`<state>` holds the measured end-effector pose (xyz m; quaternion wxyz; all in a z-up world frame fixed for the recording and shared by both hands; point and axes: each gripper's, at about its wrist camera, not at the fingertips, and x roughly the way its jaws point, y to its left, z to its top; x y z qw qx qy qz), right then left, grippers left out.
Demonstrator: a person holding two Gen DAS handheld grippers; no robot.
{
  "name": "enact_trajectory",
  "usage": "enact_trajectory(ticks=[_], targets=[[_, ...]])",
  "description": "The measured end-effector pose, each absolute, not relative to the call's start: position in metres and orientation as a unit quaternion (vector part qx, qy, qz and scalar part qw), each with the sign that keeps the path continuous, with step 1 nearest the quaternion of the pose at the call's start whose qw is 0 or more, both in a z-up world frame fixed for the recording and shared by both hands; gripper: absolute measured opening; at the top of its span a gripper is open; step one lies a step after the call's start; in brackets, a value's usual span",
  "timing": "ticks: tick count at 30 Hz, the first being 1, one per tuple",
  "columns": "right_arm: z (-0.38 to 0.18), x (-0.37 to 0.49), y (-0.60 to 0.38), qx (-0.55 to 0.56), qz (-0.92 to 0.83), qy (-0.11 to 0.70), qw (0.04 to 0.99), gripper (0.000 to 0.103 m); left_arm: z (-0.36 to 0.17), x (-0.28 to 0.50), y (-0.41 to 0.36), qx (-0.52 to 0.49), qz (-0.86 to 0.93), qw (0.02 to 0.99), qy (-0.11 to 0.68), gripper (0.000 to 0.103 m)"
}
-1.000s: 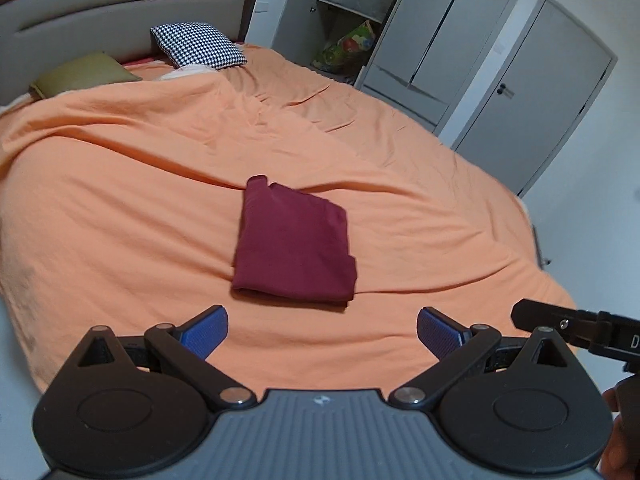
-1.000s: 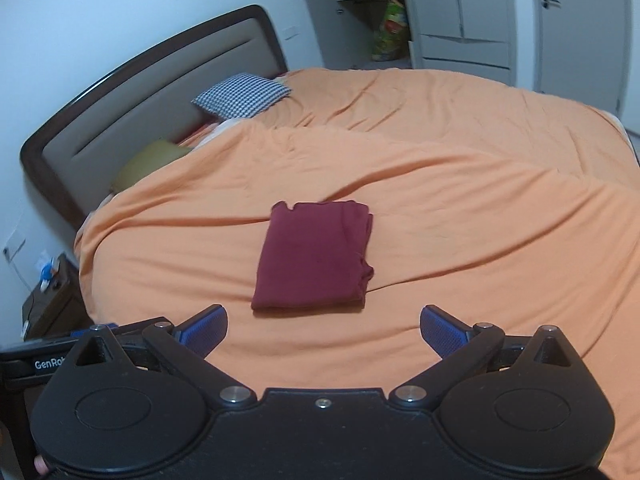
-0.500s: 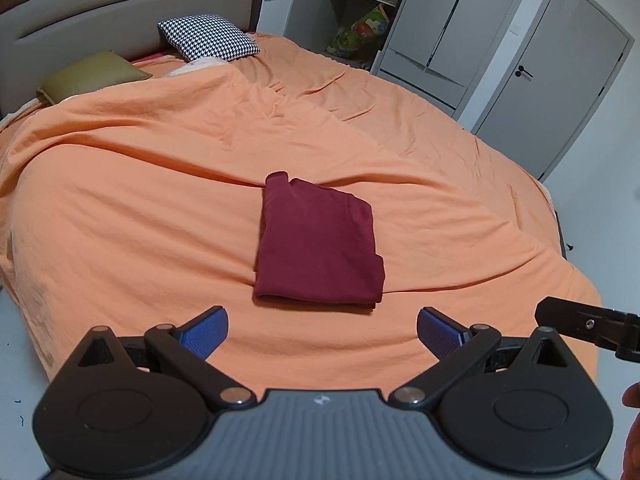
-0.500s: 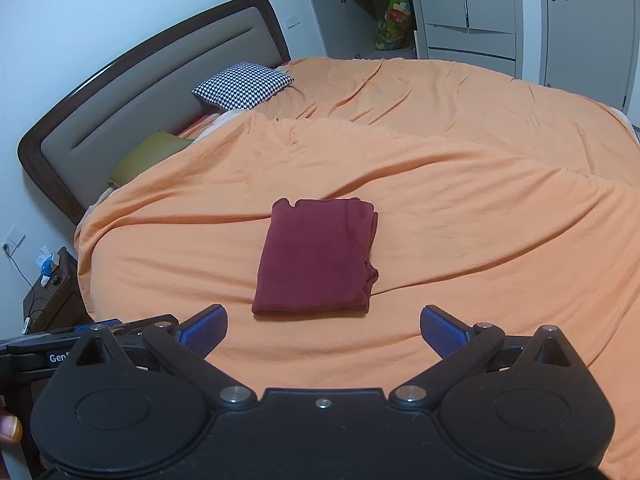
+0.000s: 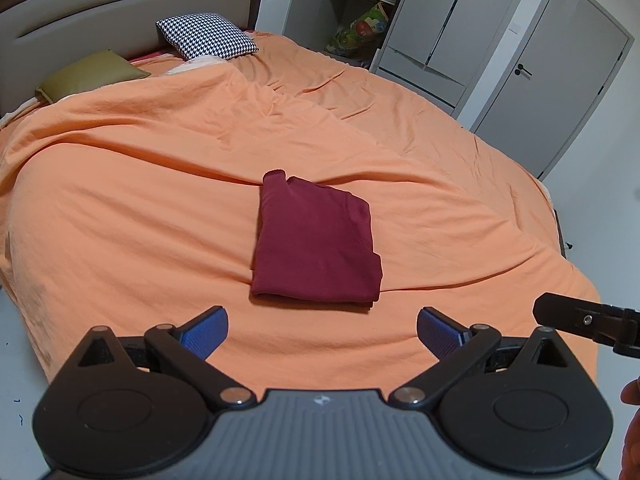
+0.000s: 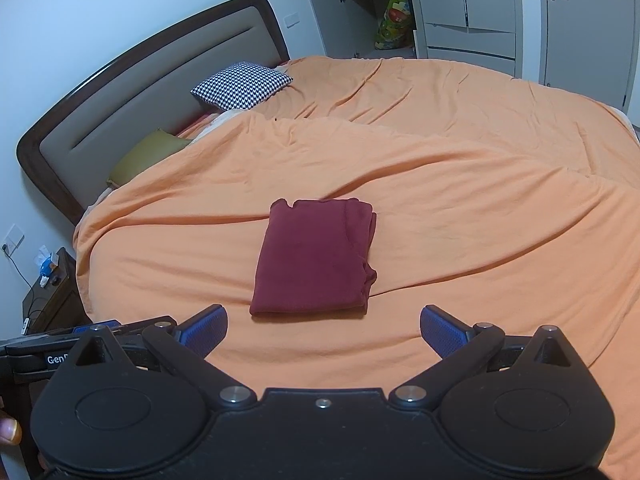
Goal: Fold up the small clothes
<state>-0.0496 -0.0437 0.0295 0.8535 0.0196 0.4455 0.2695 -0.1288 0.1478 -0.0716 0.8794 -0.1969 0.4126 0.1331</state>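
Note:
A dark red garment point(image 5: 316, 244) lies folded into a neat rectangle on the orange bed cover point(image 5: 140, 184), also seen in the right wrist view as the garment point(image 6: 314, 258) on the cover point(image 6: 480, 200). My left gripper point(image 5: 322, 330) hovers open near the bed's front edge, short of the garment, nothing between its blue pads. My right gripper point(image 6: 323, 330) is likewise open and empty, held back from the garment. The right gripper's black body point(image 5: 588, 320) shows at the left view's right edge.
A houndstooth pillow point(image 5: 206, 36) and an olive pillow point(image 5: 90, 76) lie by the padded headboard point(image 6: 132, 92). Grey wardrobe doors point(image 5: 552, 60) stand beyond the bed. A dark nightstand point(image 6: 50, 300) sits at the left of the bed. A person's fingers point(image 5: 630, 432) show low right.
Both grippers have drawn back and risen from the bed, so the garment sits farther off and more of the room shows. The garment has not moved. Both stay open.

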Motion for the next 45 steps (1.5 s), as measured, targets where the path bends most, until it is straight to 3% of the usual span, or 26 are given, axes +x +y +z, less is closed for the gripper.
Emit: enact_trajectory(ticks=[45], targets=[[0.030, -0.049, -0.050, 0.030, 0.275, 0.443, 0.853, 0.102, -0.067, -0.136, 0.134, -0.199, 0.139, 0.880, 0.409, 0.102]])
